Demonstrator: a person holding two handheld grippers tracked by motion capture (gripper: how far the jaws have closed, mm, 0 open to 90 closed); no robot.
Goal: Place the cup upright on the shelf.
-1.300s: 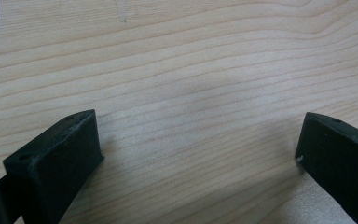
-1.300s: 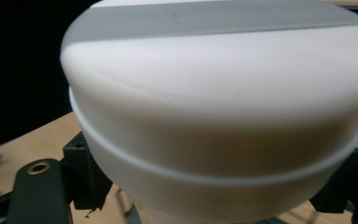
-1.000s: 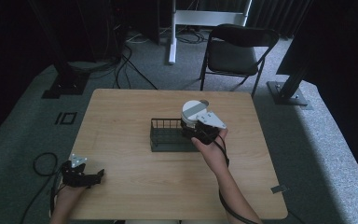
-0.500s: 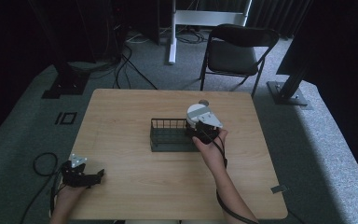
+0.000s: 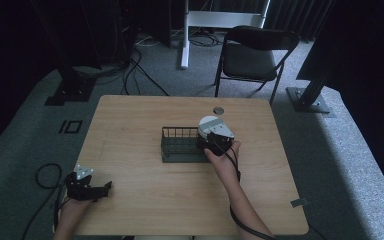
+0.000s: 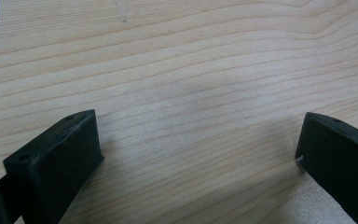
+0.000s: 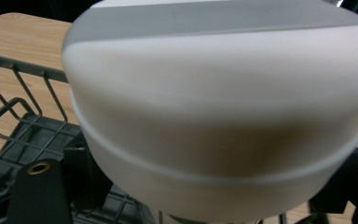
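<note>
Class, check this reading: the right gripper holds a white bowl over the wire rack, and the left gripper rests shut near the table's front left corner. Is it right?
One detail is wrong. The left gripper is open: the left gripper view shows its jaws wide apart over bare table. The rest stands: the right gripper holds the white bowl over the wire rack.

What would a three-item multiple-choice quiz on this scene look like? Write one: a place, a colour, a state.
1. Where is the white bowl?
A. at the right end of the dark wire rack
B. on the folding chair
C. by the left gripper

2. What colour is the table top?
A. light wood
B. red
C. black

3. How do the left gripper's jaws stand?
A. wide apart over bare wood
B. shut on a cup
C. shut on the rack

Key: 1 A, the high view shows the bowl at the rack's right end in the right gripper. 2 A, pale grain shows. 3 A, the left gripper view shows bare wood between the jaws.
</note>
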